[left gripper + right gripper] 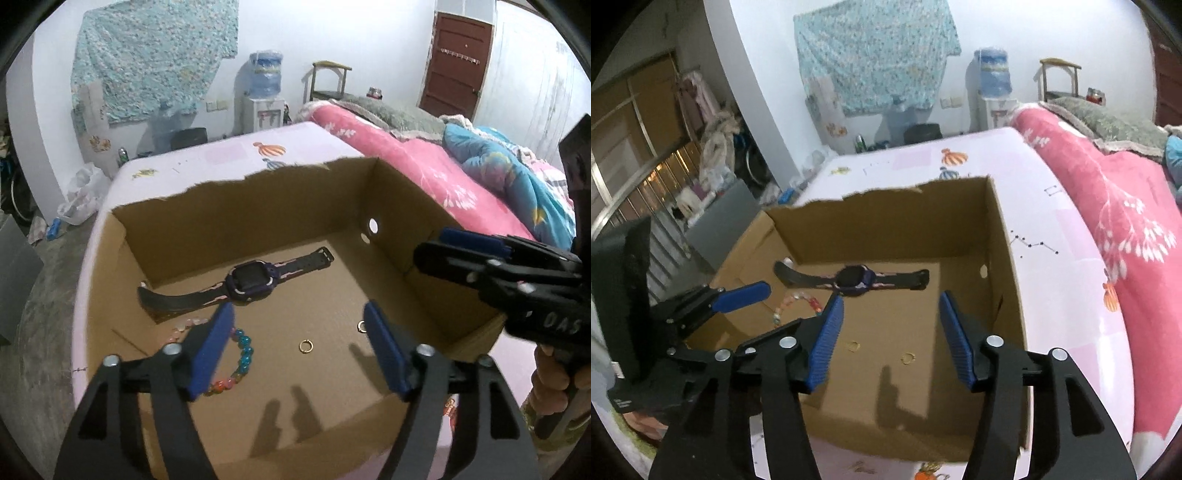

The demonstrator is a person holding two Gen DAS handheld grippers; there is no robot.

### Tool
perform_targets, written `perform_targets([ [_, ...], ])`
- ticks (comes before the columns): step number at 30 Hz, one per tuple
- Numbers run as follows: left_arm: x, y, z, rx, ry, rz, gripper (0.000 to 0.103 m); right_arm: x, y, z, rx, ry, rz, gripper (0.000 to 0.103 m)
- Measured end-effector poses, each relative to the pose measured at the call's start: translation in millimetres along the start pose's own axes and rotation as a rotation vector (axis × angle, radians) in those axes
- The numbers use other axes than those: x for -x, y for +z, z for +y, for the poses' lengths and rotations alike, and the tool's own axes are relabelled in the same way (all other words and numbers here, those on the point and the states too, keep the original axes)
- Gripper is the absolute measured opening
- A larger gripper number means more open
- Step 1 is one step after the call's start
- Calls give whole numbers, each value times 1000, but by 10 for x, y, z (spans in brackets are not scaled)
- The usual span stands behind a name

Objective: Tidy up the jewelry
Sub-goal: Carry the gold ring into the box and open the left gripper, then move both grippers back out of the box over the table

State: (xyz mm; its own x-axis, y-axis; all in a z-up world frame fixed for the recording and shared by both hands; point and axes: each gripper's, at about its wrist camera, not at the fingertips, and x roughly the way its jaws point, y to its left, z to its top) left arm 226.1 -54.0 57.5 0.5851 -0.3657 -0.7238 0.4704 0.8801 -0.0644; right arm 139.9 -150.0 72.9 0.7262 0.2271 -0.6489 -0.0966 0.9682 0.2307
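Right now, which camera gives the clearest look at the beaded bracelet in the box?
The left wrist view: the beaded bracelet shows sharp blue and orange beads on the cardboard box floor, though the left gripper finger hides part of it. The right wrist view shows only blurry pale beads.

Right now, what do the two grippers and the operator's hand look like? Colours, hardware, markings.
Both the left gripper and right gripper have black plastic linkage arms with silver pivot bolts and blue fingers, whose inner pads are ribbed. The right gripper's body carries pale raised letters that look like "DAS". The bare hand gripping its handle shows a patterned cuff below it. No cables visible.
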Motion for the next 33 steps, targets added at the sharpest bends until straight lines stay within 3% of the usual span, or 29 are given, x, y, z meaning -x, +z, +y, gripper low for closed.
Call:
perform_targets([
  [9,559,-128,-37,-10,16,-144,98,565,-14,-48,-23,26,-134,74],
  [13,823,-247,-49,-18,34,-188,98,863,-93,-138,-14,-26,-184,83],
  [18,994,-429,-65,-24,39,-188,98,1055,-294,-266,-16,-121,-179,88],
  [23,935,-738,-155,-35,72,-124,98,1009,-663,-341,-43,-180,-84,93],
  [27,625,-1090,-348,-114,105,-6,98,750,-1019,-349,-59,-223,43,94],
  [33,214,-1417,-460,-107,120,119,98,328,-1462,-374,-62,-314,206,94],
])
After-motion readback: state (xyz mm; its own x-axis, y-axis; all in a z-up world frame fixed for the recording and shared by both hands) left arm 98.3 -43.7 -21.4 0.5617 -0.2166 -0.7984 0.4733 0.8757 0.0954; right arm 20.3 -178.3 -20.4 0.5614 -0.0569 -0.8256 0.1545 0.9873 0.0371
